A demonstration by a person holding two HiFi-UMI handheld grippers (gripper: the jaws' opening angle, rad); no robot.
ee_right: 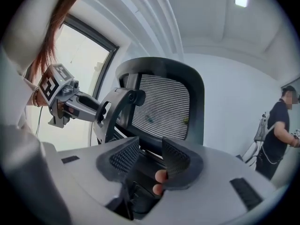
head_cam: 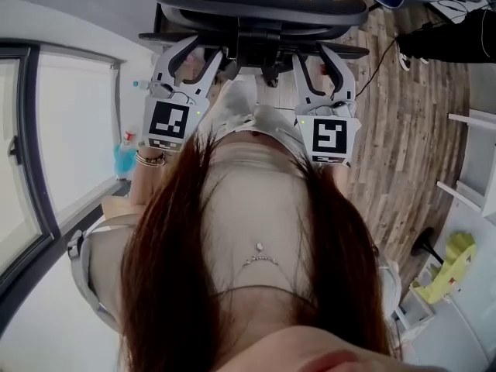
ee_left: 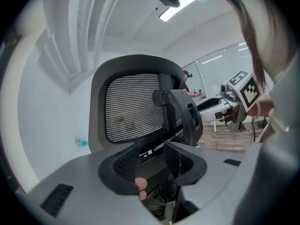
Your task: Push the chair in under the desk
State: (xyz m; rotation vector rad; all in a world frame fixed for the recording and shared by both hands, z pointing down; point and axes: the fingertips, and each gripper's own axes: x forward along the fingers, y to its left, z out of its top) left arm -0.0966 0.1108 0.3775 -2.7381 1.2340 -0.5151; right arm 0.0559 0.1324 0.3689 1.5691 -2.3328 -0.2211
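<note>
The black office chair [head_cam: 260, 10] stands at the top of the head view, right in front of both grippers. Its mesh backrest [ee_left: 133, 104] fills the left gripper view and the backrest [ee_right: 164, 100] rises just ahead in the right gripper view. My left gripper [head_cam: 195, 59] points at the chair's left side and is open; its textured pads [ee_left: 125, 162] stand apart, with the chair's dark lower back showing through the gap. My right gripper [head_cam: 322, 62] points at the chair's right side, also open, and its pads [ee_right: 176, 159] touch nothing.
A tall window [head_cam: 46, 153] runs along the left, with a blue bottle [head_cam: 124, 157] beside it. Wooden floor [head_cam: 403, 130] lies to the right, bordered by white shelves [head_cam: 473, 161]. A person [ee_right: 276, 135] stands at the far right of the right gripper view.
</note>
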